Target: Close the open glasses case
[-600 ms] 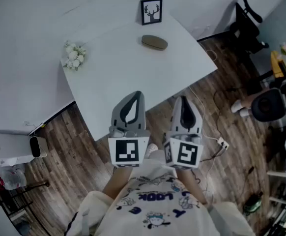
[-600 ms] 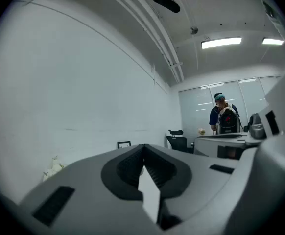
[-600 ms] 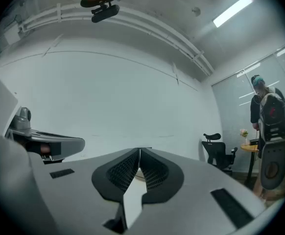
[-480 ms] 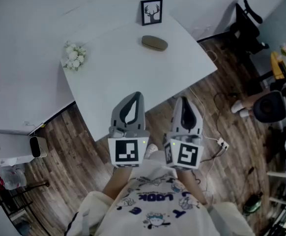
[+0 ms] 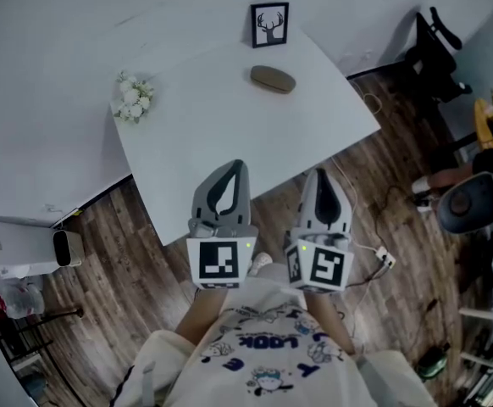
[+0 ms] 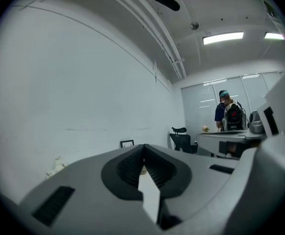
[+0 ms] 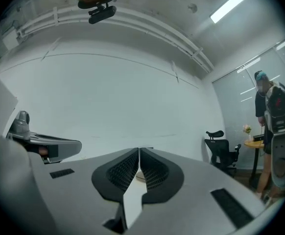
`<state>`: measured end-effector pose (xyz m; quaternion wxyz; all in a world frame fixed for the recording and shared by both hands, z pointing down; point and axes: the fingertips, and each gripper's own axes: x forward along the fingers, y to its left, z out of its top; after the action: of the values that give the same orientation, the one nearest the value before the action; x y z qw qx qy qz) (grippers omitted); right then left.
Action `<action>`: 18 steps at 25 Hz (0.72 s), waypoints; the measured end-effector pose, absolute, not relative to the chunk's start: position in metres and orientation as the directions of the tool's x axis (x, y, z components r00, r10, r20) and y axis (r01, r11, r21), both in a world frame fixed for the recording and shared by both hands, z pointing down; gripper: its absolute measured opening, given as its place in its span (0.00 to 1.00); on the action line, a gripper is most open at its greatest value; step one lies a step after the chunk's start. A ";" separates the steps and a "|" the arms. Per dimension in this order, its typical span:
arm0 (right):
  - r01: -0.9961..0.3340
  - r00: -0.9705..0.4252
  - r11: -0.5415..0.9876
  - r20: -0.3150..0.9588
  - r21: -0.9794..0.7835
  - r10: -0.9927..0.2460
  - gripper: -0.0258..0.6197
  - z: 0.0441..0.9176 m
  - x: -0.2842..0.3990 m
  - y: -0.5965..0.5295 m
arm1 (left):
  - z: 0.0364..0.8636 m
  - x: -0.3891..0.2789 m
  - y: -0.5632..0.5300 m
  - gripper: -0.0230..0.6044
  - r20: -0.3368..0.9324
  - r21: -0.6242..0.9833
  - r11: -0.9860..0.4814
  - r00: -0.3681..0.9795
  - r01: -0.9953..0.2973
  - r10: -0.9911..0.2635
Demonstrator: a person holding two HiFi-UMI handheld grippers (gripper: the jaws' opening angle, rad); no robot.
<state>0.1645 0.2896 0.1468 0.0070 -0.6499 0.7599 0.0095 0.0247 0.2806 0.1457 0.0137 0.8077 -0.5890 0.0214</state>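
Dark plank floor surrounds a white table with a smooth, matte top set cornerwise to the person.

1. Flowers: a small white cluster at the left edge of the table, soft and irregular in outline. They stand well apart from the case.
2. Left gripper: grey moulded plastic, held level, with its tip at the near edge of the table. The ribbed black pads are pressed together with nothing between them.
3. Frame: black, rectangular, upright at the far edge, showing an antlered head.
4. Case: an olive-brown oval pod with a rounded, matte shell, probably rigid. It lies on the far part of the table, just in front of the frame. Its long axis runs left to right across the line of reach, dipping slightly to the right. Whether its lid stands open cannot be read from this far off.
5. Right gripper: the same build, held level just beside the left gripper, jaws closed on nothing.

Key relation: the case lies straight ahead of the 2 grippers, across the table and well apart from both. It falls between their 2 lines, so neither is clearly nearer. Either gripper has to travel forward over the table first.
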 end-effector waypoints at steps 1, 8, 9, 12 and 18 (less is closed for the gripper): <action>-0.987 -0.160 0.160 -0.023 -0.007 -0.987 0.06 0.148 0.167 0.287 | 0.147 0.027 0.279 0.04 0.057 -0.015 -0.306 0.305 -0.952 -0.951; -0.972 -0.234 0.234 0.008 -0.027 -0.972 0.06 0.160 0.181 0.272 | 0.165 0.049 0.273 0.04 0.098 -0.051 -0.299 0.293 -0.953 -0.951; -0.968 -0.249 0.248 0.014 -0.020 -0.968 0.06 0.162 0.183 0.270 | 0.169 0.051 0.273 0.04 0.106 -0.051 -0.295 0.289 -0.954 -0.952; -0.958 -0.285 0.285 0.034 -0.005 -0.958 0.06 0.168 0.186 0.263 | 0.176 0.056 0.269 0.04 0.127 -0.046 -0.281 0.273 -0.959 -0.954; -0.955 -0.295 0.293 0.079 -0.030 -0.952 0.06 0.185 0.197 0.235 | 0.184 0.060 0.244 0.04 0.156 -0.044 -0.270 0.260 -0.962 -0.953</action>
<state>0.1966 0.2352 0.1850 -0.0227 -0.5933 0.8039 -0.0356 0.0601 0.2440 0.1843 0.0297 0.7933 -0.6034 0.0758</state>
